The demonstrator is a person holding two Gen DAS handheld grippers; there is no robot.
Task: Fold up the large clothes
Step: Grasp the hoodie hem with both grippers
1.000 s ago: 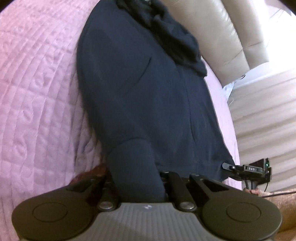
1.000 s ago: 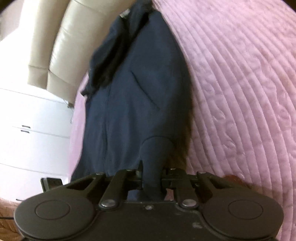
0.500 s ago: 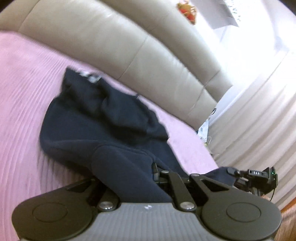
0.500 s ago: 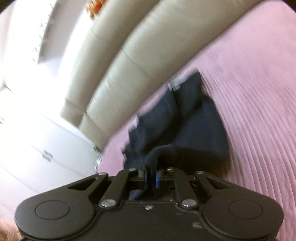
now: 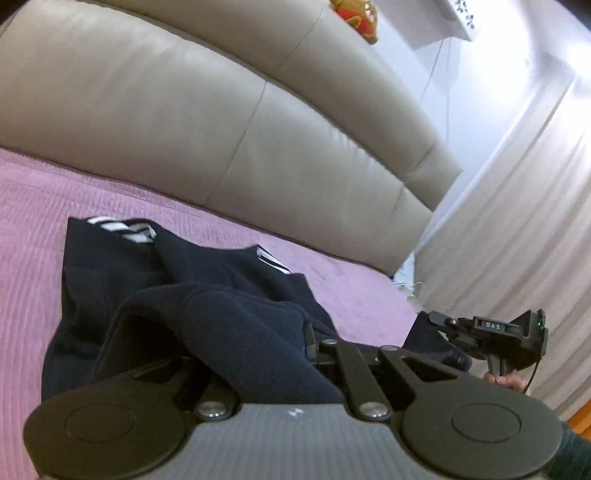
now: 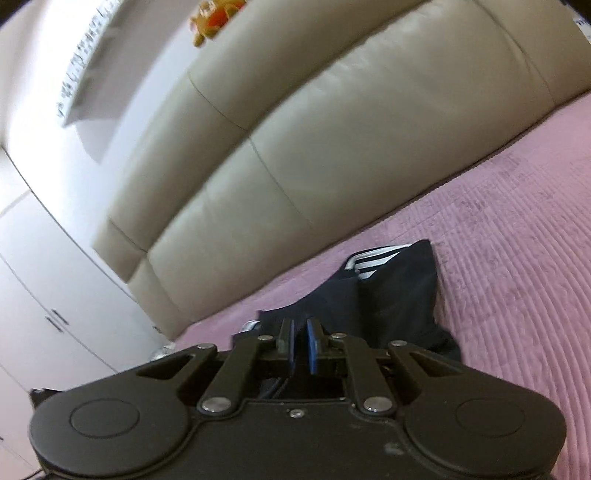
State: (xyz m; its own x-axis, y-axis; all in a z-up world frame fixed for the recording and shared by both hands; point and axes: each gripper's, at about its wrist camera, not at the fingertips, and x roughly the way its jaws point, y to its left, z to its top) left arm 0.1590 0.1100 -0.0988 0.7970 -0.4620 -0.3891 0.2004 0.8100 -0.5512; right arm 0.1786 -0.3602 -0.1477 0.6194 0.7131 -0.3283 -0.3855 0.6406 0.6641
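A dark navy garment (image 5: 110, 280) with white stripes lies bunched on the pink bedspread (image 5: 33, 221). My left gripper (image 5: 280, 354) is shut on a thick fold of it, which bulges over the fingers and hides them. My right gripper (image 6: 302, 347) has its jaws closing to a narrow slit. Its blue pads (image 6: 313, 347) show bare, with no cloth seen between them. The garment (image 6: 391, 299) lies just beyond its tips. In the left wrist view the right gripper (image 5: 436, 317) hovers at the right, with a dark corner of cloth (image 5: 439, 343) right under its tip. I cannot tell whether they touch.
A beige padded headboard (image 5: 229, 110) stands along the far side of the bed. White cupboard doors (image 6: 44, 295) are to the left in the right wrist view. Pale curtains (image 5: 524, 221) hang on the right in the left wrist view. A plush toy (image 6: 214, 14) sits on top of the headboard.
Both grippers rose and tipped up from the flat garment toward the headboard, lifting its near end over the rest. The cloth seen in the right jaws earlier no longer shows there.
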